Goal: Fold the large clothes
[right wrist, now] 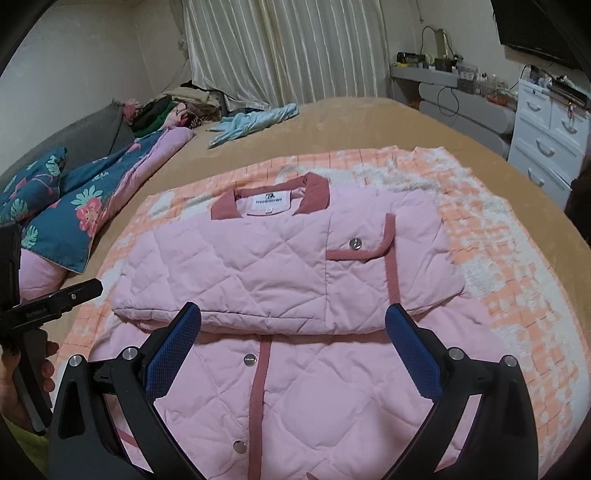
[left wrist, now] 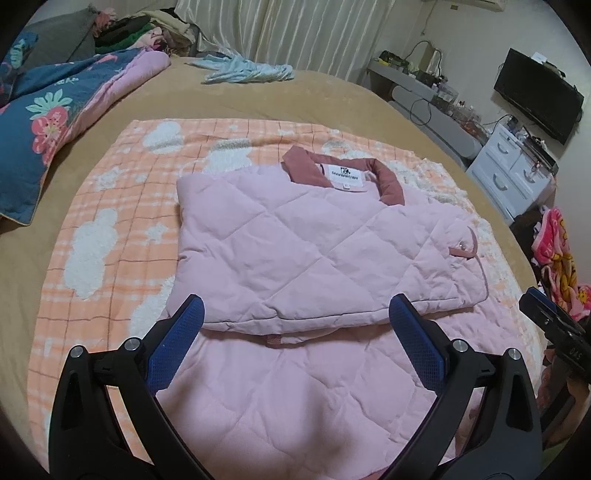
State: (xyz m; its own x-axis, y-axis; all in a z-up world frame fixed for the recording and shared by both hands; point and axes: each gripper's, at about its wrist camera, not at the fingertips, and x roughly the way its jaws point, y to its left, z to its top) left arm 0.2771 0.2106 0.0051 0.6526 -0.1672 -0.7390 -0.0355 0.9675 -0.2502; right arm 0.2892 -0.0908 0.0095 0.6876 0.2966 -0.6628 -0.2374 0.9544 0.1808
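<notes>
A pink quilted jacket [left wrist: 295,240] with a darker pink collar lies on an orange-and-white checked blanket [left wrist: 110,206] on the bed. Its sleeves are folded over the chest, and the lower part lies flat toward me. It also shows in the right wrist view [right wrist: 280,258], with snap buttons and a trimmed pocket. My left gripper [left wrist: 295,314] is open and empty above the folded edge. My right gripper [right wrist: 293,317] is open and empty above the same edge. The right gripper shows at the left wrist view's right edge [left wrist: 546,317]; the left gripper shows at the right wrist view's left edge [right wrist: 55,299].
A blue floral quilt [left wrist: 44,122] lies at the left of the tan bed [left wrist: 332,92]. A light blue garment [left wrist: 243,70] and a clothes pile [left wrist: 140,29] lie at the far side. White drawers [left wrist: 513,170] and a cluttered shelf stand at the right.
</notes>
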